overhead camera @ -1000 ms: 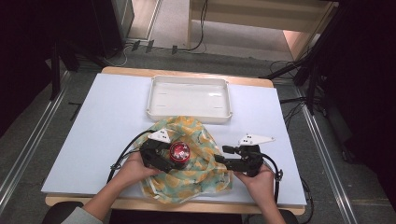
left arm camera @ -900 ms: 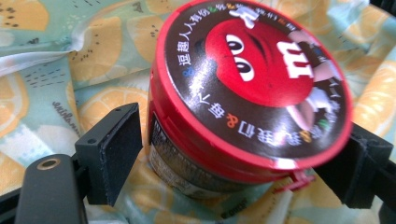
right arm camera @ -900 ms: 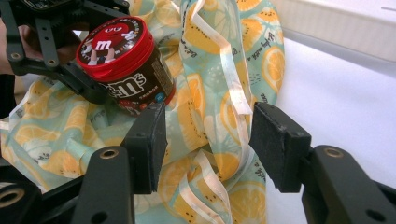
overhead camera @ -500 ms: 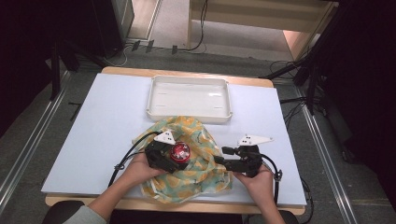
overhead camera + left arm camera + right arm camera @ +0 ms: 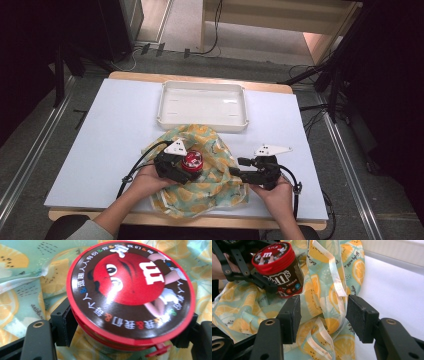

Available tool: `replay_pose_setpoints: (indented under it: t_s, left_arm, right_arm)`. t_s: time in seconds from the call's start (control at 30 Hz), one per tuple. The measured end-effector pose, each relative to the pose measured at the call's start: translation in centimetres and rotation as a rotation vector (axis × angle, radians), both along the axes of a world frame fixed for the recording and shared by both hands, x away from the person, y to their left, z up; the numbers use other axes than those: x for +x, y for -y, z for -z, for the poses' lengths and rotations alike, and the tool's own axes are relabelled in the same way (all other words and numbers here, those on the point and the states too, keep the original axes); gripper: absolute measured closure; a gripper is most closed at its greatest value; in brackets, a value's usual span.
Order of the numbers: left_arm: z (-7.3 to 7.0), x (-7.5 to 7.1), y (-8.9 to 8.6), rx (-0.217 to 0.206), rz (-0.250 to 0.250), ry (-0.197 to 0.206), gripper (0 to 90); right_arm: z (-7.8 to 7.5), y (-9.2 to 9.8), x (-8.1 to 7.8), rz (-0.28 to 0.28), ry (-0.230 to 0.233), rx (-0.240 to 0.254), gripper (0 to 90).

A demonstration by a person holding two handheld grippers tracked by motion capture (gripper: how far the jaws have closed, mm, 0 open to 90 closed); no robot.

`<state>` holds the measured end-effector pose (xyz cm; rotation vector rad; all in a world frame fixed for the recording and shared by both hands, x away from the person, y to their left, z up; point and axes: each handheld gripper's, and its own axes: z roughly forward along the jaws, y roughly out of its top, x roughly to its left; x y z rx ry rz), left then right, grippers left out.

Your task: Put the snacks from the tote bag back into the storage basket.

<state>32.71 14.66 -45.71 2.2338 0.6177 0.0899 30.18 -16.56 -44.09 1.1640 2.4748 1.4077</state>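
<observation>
Candy jar (image 5: 192, 161) gripped by left gripper (image 5: 186, 167) over the cloth (image 5: 200, 187), near the table's (image 5: 100, 140) front edge.

L jaws have just been closing and are clamped on the jar sides below the red lid (image 5: 130, 290); jar is held upright above the lemon-print cloth, by the front edge, centre. R gripper (image 5: 323, 317) is held wide open, pads apart, w/ a cloth fold and ribbon (image 5: 335, 280) between them, not pinched. White tray (image 5: 202, 104) is set behind the cloth, toward the back edge.
</observation>
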Motion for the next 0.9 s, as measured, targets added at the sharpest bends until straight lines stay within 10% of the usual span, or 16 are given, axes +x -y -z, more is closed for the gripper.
replay_pose_setpoints:
  t_s: [0.9]
  left_arm:
    - [-2.8, -0.8, -0.6, 0.014, -0.023, -0.031, 25.5]
  right_arm:
    - [0.1, -0.3, -0.1, -0.010, 0.005, -0.008, 45.7]
